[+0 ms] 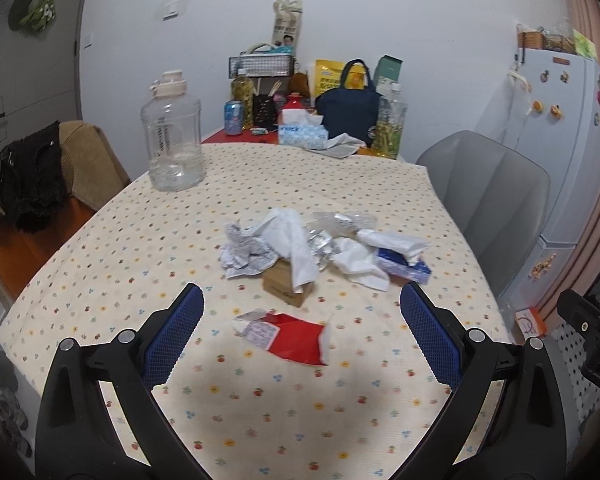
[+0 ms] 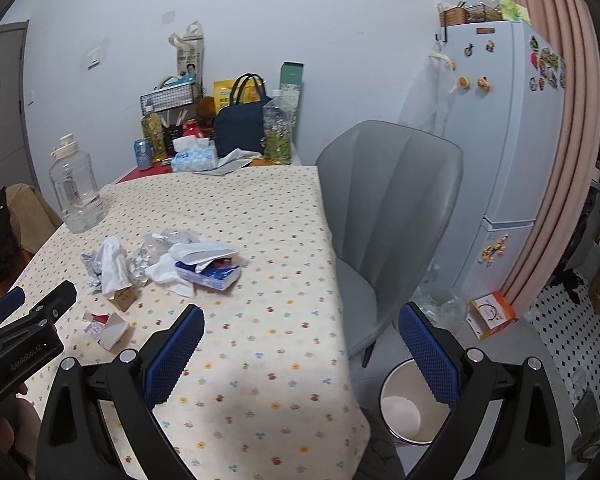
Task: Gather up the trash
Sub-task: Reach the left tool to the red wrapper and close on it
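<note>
A pile of trash lies mid-table: crumpled printed paper (image 1: 244,254), white tissues (image 1: 292,244), foil wrappers (image 1: 320,242), a small brown box (image 1: 286,288) and a blue tissue pack (image 1: 404,266). A torn red and white wrapper (image 1: 292,338) lies nearer, between my left gripper's (image 1: 302,312) open fingers and just beyond them. My right gripper (image 2: 302,332) is open and empty over the table's right edge; the pile (image 2: 160,264) lies to its left. A white bin (image 2: 414,404) stands on the floor beside the table, behind the right finger.
A large clear water jug (image 1: 172,136) stands at the table's far left. Bottles, a can, a tissue box (image 1: 302,130) and a dark bag (image 1: 348,112) crowd the far end. A grey chair (image 2: 388,216) stands at the right side, a fridge (image 2: 508,128) beyond.
</note>
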The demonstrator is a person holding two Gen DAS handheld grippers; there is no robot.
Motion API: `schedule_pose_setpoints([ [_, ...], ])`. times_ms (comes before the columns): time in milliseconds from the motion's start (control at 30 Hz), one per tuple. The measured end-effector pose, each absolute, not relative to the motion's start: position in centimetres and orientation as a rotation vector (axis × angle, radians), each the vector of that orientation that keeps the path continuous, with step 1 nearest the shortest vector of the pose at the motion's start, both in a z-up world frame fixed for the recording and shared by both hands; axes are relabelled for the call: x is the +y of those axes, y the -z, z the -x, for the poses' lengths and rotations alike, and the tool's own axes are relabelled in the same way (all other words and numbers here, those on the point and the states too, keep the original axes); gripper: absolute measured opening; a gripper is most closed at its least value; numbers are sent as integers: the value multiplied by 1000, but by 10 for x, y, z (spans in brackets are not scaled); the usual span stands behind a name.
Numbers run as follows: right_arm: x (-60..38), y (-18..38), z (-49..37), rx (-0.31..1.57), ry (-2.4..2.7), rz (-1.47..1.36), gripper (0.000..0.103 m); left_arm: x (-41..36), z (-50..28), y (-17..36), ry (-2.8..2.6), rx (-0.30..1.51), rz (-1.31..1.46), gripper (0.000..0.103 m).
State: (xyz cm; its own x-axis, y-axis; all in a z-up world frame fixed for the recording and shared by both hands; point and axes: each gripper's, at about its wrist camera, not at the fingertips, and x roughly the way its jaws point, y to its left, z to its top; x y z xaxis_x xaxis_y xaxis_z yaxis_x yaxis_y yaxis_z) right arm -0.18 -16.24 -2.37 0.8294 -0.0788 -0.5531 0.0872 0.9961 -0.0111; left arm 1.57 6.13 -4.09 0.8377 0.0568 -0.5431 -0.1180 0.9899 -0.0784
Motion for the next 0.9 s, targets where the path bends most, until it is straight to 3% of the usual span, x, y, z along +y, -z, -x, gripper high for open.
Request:
schedule_pose_setpoints([
  [333, -138, 52, -21, 657, 28, 8, 92, 90, -34, 74, -136, 647, 138, 97],
  [633, -131, 80, -43, 734, 13, 15, 91, 100, -55, 102, -148, 716, 166, 82],
  [900, -120, 90, -55, 762, -12, 21, 89, 115, -73, 114, -161, 757, 189, 82],
])
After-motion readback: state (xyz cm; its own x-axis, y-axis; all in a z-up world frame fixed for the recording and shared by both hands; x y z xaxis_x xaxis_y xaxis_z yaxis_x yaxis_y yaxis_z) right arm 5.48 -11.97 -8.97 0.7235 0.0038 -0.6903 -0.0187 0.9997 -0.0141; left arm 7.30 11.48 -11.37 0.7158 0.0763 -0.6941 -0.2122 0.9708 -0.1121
